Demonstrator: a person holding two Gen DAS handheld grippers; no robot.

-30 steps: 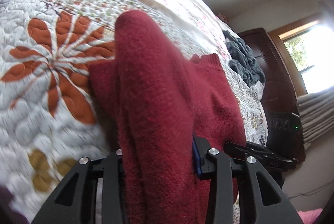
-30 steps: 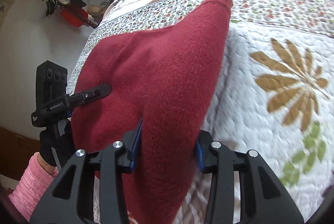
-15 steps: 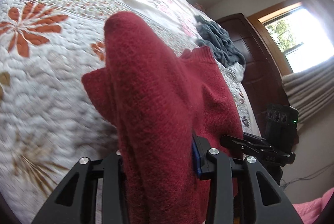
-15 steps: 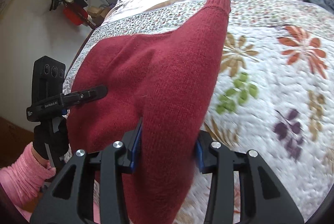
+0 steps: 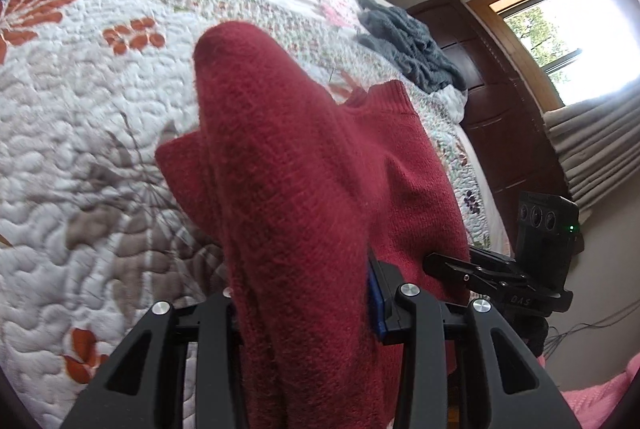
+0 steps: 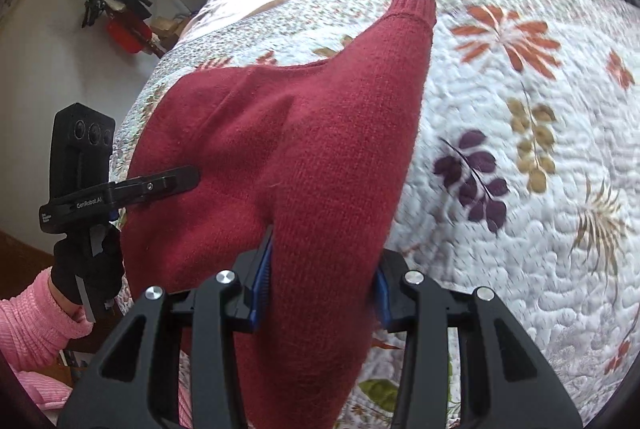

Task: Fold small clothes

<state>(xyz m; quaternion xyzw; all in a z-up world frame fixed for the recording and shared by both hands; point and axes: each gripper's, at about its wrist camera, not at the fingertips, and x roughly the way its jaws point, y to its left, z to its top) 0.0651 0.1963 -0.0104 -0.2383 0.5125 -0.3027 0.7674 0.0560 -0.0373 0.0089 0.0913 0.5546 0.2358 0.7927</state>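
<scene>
A dark red knit sweater point(image 5: 304, 189) point(image 6: 312, 149) hangs stretched over a quilted floral bed. My left gripper point(image 5: 304, 305) is shut on a thick fold of it, and the cloth rises between the fingers. My right gripper point(image 6: 320, 289) is shut on another fold, with one ribbed sleeve cuff point(image 6: 414, 3) pointing away. In the left wrist view the right gripper point(image 5: 452, 263) pokes in from the right. The right wrist view shows the left gripper point(image 6: 176, 179) at the sweater's left edge, held by a gloved hand point(image 6: 86, 265).
The white quilt point(image 6: 520, 149) with orange, purple and tan flowers spreads to the right. A grey garment point(image 5: 408, 41) is heaped at the far side of the bed beside a dark wooden dresser point(image 5: 500, 117) and a window. A pink sleeve point(image 6: 28, 313) shows at lower left.
Both grippers have carried the sweater sideways over the quilt, so different flowers show beneath. Their hold on the sweater is unchanged.
</scene>
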